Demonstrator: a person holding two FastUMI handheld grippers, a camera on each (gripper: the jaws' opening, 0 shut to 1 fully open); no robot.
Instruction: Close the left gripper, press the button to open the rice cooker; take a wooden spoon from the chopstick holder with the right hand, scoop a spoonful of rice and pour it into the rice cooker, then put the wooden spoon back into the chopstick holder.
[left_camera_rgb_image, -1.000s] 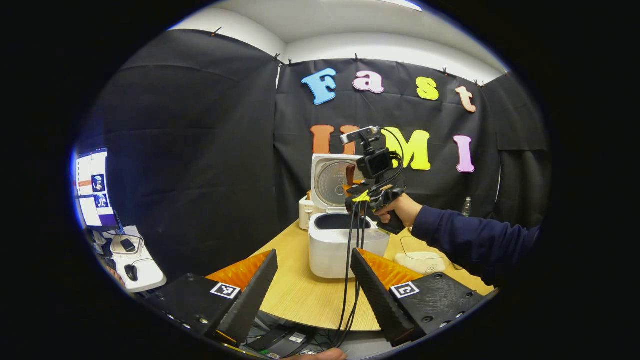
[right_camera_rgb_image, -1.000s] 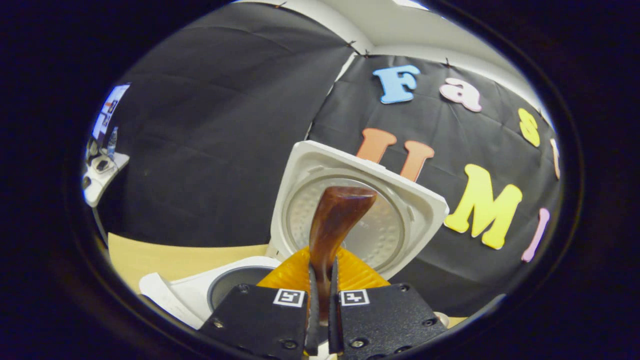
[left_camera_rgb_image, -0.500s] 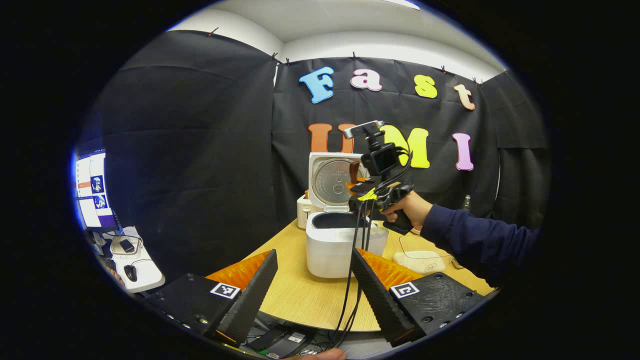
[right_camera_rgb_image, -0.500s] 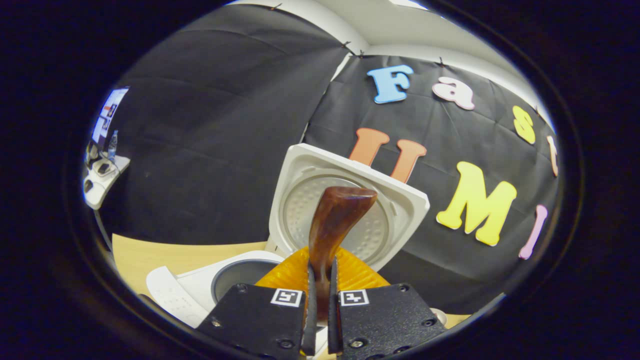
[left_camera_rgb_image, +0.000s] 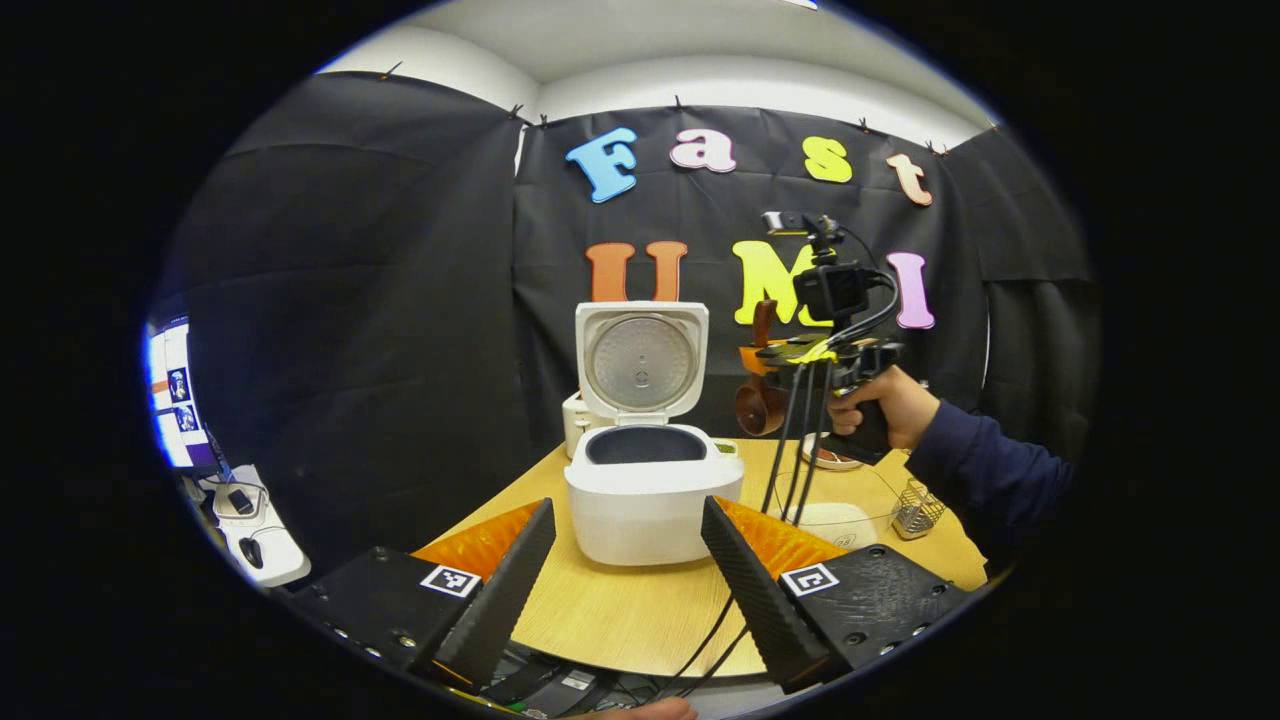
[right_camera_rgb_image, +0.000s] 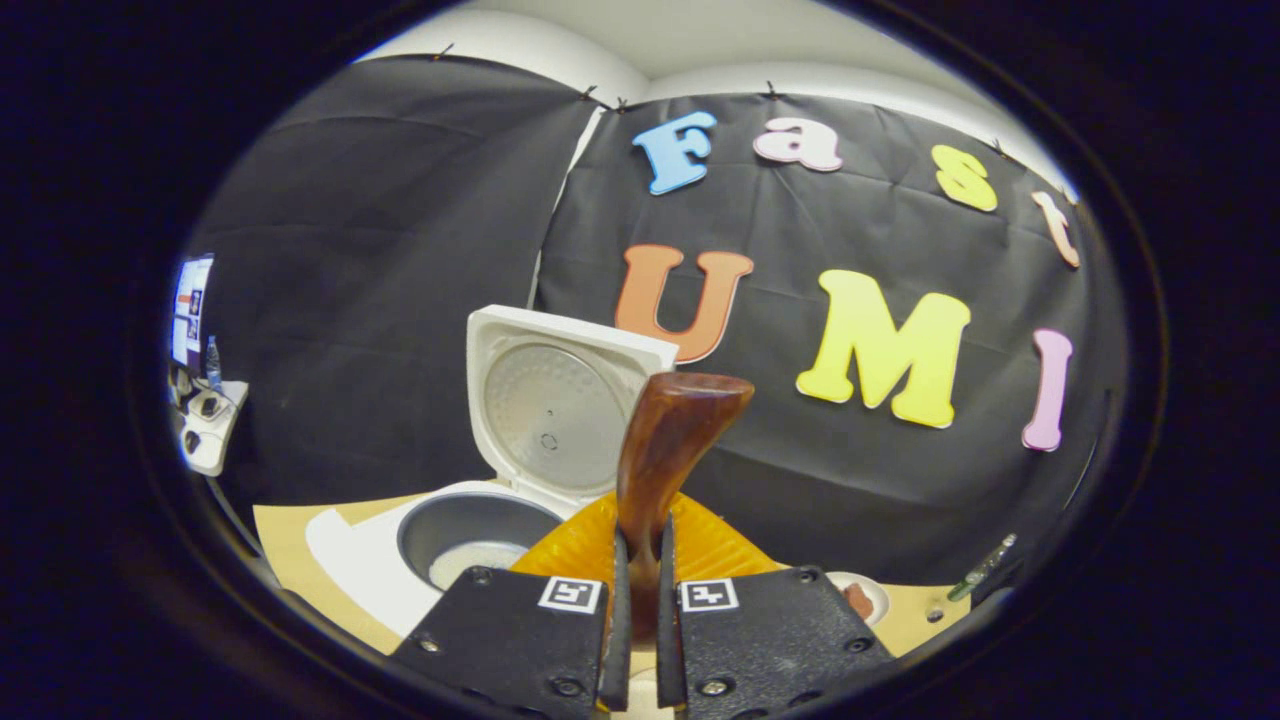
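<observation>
The white rice cooker (left_camera_rgb_image: 650, 495) stands on the wooden table with its lid (left_camera_rgb_image: 641, 358) up and its dark pot open. In the right gripper view a little white rice lies at the bottom of the pot (right_camera_rgb_image: 478, 548). My right gripper (right_camera_rgb_image: 640, 625) is shut on the brown wooden spoon (right_camera_rgb_image: 672, 440), handle end up. In the left gripper view that right gripper (left_camera_rgb_image: 775, 355) hangs right of the cooker, above table height, with the spoon's bowl (left_camera_rgb_image: 755, 406) pointing down. My left gripper (left_camera_rgb_image: 628, 505) is open and empty, in front of the cooker.
A clear bowl of rice (left_camera_rgb_image: 830, 512) and a small wire mesh holder (left_camera_rgb_image: 915, 508) sit right of the cooker, with a small dish (left_camera_rgb_image: 826, 460) behind. A white appliance (left_camera_rgb_image: 573, 420) stands behind the cooker. A monitor (left_camera_rgb_image: 168, 395) and side desk (left_camera_rgb_image: 250, 525) are far left.
The right gripper has carried the spoon from over the cooker's pot to the right of the cooker. The left gripper stays open, its view turned slightly right.
</observation>
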